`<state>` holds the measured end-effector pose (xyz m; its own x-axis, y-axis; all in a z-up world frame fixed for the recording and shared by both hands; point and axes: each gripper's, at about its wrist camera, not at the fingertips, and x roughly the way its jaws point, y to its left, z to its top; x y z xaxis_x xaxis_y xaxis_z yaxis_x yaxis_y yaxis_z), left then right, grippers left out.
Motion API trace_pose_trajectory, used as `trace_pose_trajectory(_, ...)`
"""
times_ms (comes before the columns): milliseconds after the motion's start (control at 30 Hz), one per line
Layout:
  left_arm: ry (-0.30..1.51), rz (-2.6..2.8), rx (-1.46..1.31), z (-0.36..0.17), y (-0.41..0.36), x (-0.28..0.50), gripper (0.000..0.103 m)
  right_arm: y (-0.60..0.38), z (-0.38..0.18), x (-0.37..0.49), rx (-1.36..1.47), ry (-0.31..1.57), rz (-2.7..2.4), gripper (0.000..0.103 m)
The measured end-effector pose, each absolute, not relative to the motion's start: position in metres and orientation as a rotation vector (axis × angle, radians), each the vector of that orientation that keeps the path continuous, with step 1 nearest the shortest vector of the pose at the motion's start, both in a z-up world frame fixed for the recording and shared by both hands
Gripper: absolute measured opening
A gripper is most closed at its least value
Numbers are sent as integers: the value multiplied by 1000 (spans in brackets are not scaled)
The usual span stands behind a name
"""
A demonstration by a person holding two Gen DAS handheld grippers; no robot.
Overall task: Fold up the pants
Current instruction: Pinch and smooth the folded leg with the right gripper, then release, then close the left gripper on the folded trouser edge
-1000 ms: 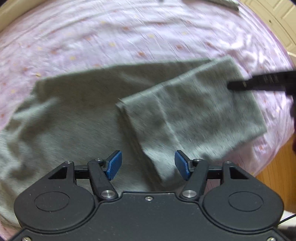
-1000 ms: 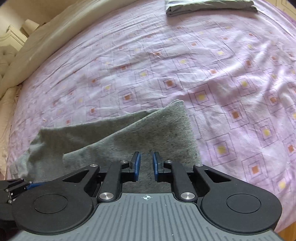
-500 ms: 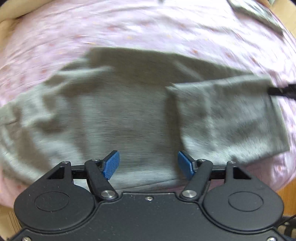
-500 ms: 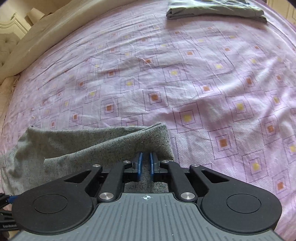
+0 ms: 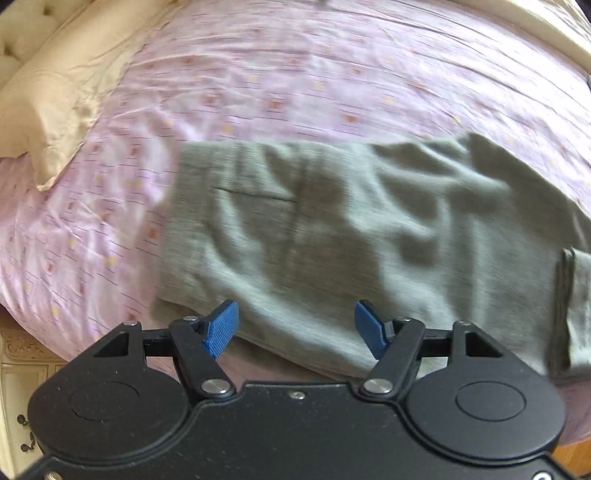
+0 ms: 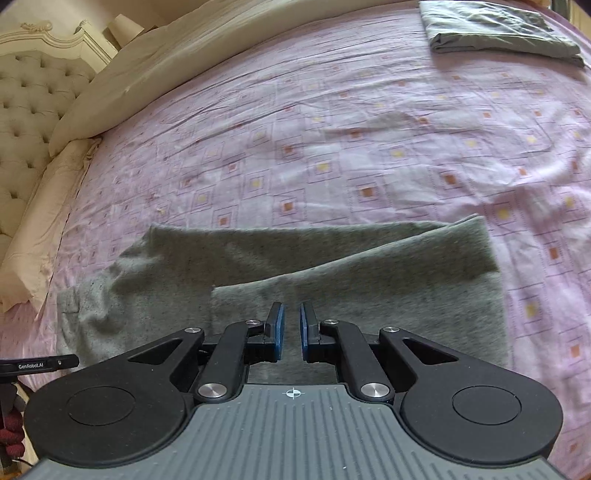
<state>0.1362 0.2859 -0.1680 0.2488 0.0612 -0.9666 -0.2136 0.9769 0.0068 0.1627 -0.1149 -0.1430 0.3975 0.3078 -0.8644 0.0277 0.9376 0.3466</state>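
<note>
- While the grey pants [image 5: 332, 229] lie spread across the pink patterned bed sheet [image 5: 258, 85], near its edge with one leg end folded back over them, our left gripper [image 5: 296, 325] hangs above — jaws wide, nothing between them.
- Our right gripper [image 6: 291, 328] keeps its jaws at a narrow gap; we see nothing pinched.
- A folded grey garment [image 6: 498, 31] lies far off.

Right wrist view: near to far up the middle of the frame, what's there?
right gripper → grey pants, partly folded → pink patterned bedsheet → cream duvet along the far edge.
</note>
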Motion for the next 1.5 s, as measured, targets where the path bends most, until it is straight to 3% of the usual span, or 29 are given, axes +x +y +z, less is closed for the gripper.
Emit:
trace_pose_trajectory(200,1313,199,-216,-186,345,130,72,-42,-139,153,302,1174,214,9)
trace_pose_trajectory(400,1385,139,-342,-225,382,127,81,17,-137,144,290,1195,226,9)
trace_pose_trajectory(467,1383,129,-373,-233,389,126,94,31,-136,139,295,1203,217,9)
trace_pose_trajectory(567,1377,91,-426,-242,395,126,102,46,-137,133,294,1215,203,9)
trace_pose_trajectory(800,1318,70,-373,-243,386,141,103,63,-139,125,294,1235,164,9)
trace_pose_trajectory(833,1306,79,-405,-243,389,144,102,63,-140,125,303,1235,158,9)
trace_pose_trajectory(900,1275,88,-451,-240,393,151,88,62,-142,126,319,1238,144,9)
trace_pose_trajectory(933,1264,62,-454,-235,393,155,65,61,-144,128,327,1241,135,9)
trace_pose_trajectory(967,1261,24,-460,-231,393,159,51,60,-146,132,330,1243,126,9)
trace_pose_trajectory(1133,1279,8,-393,-214,393,168,26,50,-158,168,290,1213,76,9)
trace_pose_trajectory(1267,1269,-22,-373,-204,397,162,21,42,-174,210,260,1194,27,9)
trace_pose_trajectory(1500,1283,-29,-304,-204,388,165,21,41,-205,230,229,1260,-38,9)
